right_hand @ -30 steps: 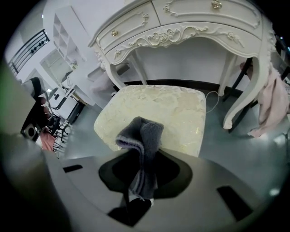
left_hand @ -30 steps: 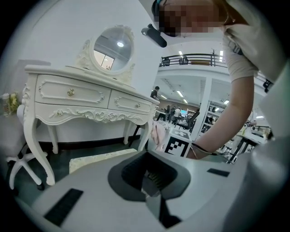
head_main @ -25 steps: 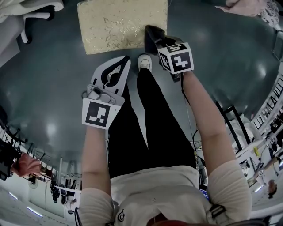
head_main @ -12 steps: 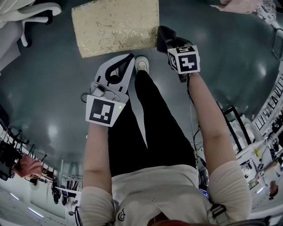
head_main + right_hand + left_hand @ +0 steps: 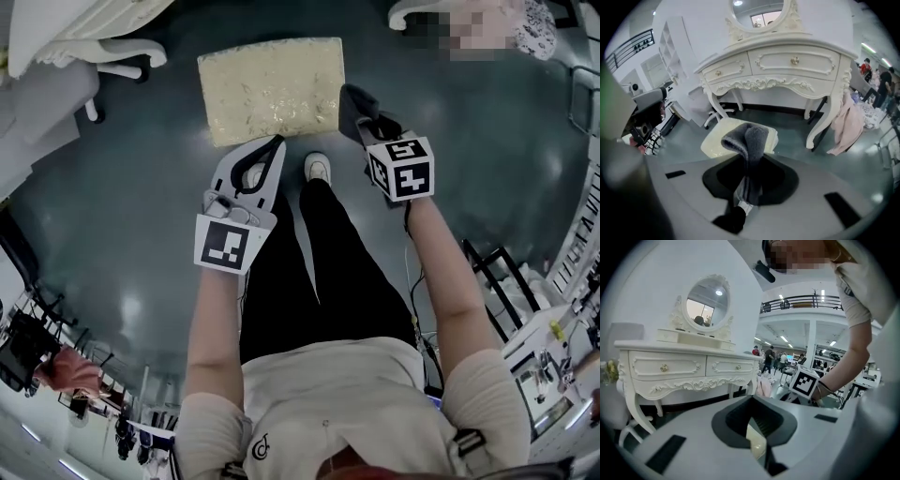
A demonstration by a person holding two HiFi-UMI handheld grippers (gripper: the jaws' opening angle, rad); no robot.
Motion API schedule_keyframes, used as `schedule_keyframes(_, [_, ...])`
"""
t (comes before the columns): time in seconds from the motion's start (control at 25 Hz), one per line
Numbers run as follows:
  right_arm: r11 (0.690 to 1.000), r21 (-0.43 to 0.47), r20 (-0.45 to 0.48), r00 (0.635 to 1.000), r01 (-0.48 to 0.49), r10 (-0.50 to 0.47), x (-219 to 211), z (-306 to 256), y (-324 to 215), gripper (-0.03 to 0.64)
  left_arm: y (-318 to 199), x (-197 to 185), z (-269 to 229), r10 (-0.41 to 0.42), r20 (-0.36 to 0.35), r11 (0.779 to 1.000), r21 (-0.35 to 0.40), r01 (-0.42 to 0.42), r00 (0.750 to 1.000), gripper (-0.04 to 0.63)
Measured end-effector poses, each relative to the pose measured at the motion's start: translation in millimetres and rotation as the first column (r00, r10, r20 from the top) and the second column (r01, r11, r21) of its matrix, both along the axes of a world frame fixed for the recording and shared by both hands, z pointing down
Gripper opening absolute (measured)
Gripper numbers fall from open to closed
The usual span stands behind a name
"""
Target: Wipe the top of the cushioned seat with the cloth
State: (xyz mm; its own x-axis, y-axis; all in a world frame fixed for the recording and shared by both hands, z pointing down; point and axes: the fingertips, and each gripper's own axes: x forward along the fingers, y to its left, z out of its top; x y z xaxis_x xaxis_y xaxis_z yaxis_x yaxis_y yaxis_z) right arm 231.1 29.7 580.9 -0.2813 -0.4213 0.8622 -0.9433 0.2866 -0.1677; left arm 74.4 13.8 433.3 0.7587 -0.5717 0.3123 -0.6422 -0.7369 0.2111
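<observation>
The right gripper [image 5: 356,105] has its jaws clamped on the grey cloth [image 5: 746,138], which flops out past their tips. The cushioned seat [image 5: 716,140] lies ahead of and below those jaws, clear of the cloth, so no wiping seems begun; the whole top is left. The left gripper [image 5: 273,146] has its jaws together on nothing.

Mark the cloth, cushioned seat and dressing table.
cloth [image 5: 746,138], right gripper view, folded top.
cushioned seat [image 5: 272,89], head view, middle of top.
dressing table [image 5: 813,63], right gripper view, right drawer front.
</observation>
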Motion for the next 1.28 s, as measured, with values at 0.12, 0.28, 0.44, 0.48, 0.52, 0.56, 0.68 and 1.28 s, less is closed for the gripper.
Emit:
schedule_keyframes(0.12, [0.997,0.069,0.015,1.0,-0.017,0.016,-13,-48,-10,0.083,-10,-14,-39,-0.022,-0.018,0.999,0.027,0.023,1.0,0.012])
schedule_keyframes(0.28, [0.984,0.174,0.04,0.999,-0.029,0.023,-34,-112,-32,0.083,-28,-31,-91,-0.036,-0.02,0.996,0.084,0.038,0.999,0.012])
schedule_keyframes(0.44, [0.965,0.26,0.019,1.0,-0.006,0.001,-55,-172,-49,0.083,-37,-47,-137,-0.051,-0.016,0.991,0.123,0.052,0.999,0.012])
schedule_keyframes(0.48, [0.959,0.282,0.017,1.0,-0.001,-0.004,-59,-187,-53,0.083,-37,-50,-146,-0.052,-0.008,0.99,0.128,0.053,0.999,0.012])
schedule_keyframes(0.52, [0.952,0.305,0.021,1.0,0.0,-0.007,-63,-204,-57,0.083,-37,-54,-154,-0.053,0.001,0.99,0.134,0.053,0.999,0.012])
schedule_keyframes(0.56, [0.945,0.328,0.027,1.0,-0.001,-0.008,-66,-221,-62,0.083,-38,-57,-165,-0.056,0.004,0.988,0.145,0.054,0.998,0.012])
schedule_keyframes(0.68, [0.916,0.402,0.038,0.999,0.003,-0.02,-74,-273,-77,0.083,-45,-68,-198,-0.068,0.007,0.98,0.188,0.066,0.998,0.012])
schedule_keyframes(1.28, [0.715,0.699,0.066,0.995,0.009,-0.077,-91,-472,-83,0.083,-61,-108,-364,-0.159,-0.023,0.91,0.385,0.155,0.987,0.012])
